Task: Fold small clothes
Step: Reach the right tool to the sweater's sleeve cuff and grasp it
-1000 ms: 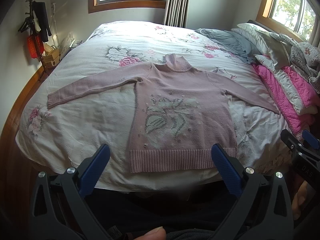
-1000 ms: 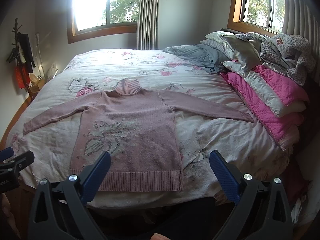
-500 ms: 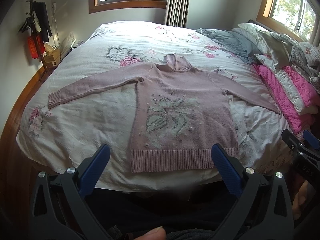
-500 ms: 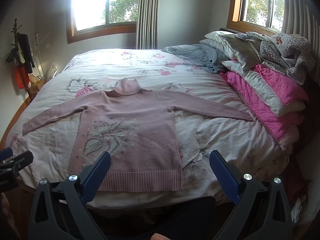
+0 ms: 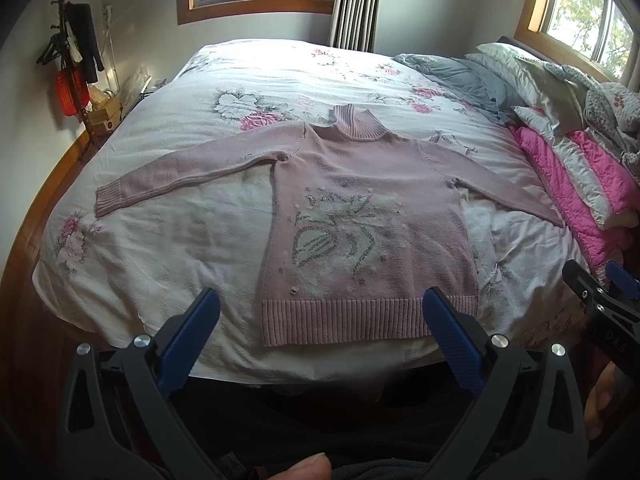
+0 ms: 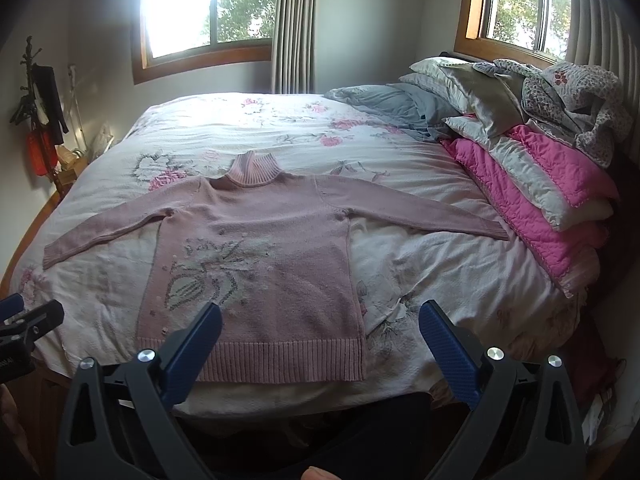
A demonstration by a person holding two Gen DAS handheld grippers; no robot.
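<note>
1. Nearest, the left gripper (image 5: 320,320) hung before the foot of the bed with its blue-padded fingers (image 5: 188,336) spread wide and nothing between them; a fingertip showed at the bottom edge of its view.
2. The right gripper (image 6: 320,328) was held beside it on the right, its fingers (image 6: 448,344) equally splayed and empty.
3. Just beyond both, a pink sweater (image 5: 360,216) lay flat and face up on the floral bedspread (image 5: 160,240), its ribbed hem (image 5: 368,318) at the near edge of the bed.
4. A pale leaf-like design (image 6: 212,272) covered the sweater's front.
5. Both sleeves stretched outward, the left cuff (image 5: 112,200) towards the left edge, the right cuff (image 6: 496,232) touching or just beside a pink quilt (image 6: 520,200).
6. The turtleneck collar (image 6: 252,170) pointed to the far side.
7. Farther right, pillows (image 6: 460,80) and a grey blanket (image 6: 392,104) were heaped.
8. Two windows (image 6: 208,4) and a curtain (image 6: 292,24) stood at the far wall.
</note>
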